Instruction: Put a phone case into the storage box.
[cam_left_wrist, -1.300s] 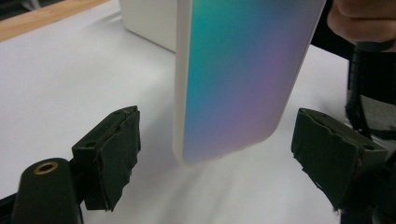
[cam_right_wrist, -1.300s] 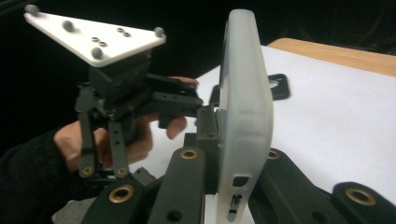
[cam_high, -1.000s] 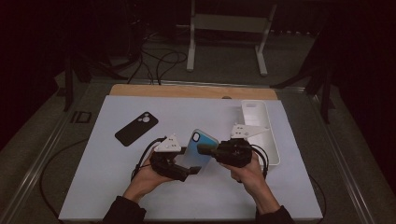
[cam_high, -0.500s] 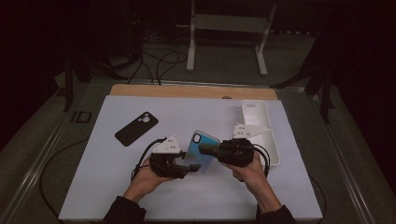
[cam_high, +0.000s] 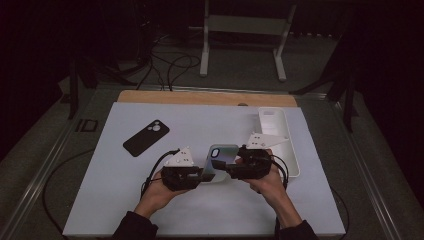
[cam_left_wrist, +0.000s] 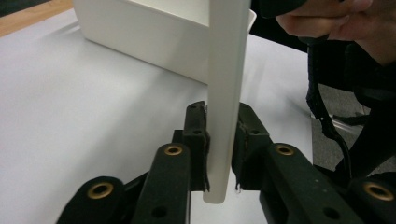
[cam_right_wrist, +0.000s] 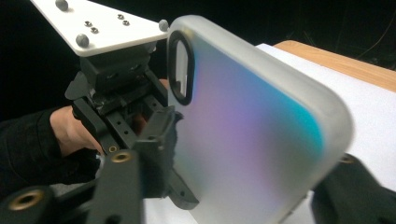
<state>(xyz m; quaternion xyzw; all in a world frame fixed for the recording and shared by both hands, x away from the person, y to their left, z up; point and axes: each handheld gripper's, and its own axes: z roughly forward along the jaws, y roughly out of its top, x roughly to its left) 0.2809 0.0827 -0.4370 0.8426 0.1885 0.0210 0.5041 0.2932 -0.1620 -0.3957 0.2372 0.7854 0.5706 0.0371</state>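
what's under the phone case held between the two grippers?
Bare white table top shows below the iridescent phone case, which is held upright off it. The patch directly beneath is covered by the case and both grippers.

A black phone case (cam_high: 145, 137) lay face down on the white tabletop (cam_high: 100, 190), well left of centre. A long white tray (cam_high: 285, 145) sat along the right side. A wooden strip (cam_high: 200, 97) edged the far end.

Left tongs (cam_left_wrist: 219, 154) just closing, clamp phone case (cam_left_wrist: 226, 93) edge-on; white tray (cam_left_wrist: 149, 37) behind.
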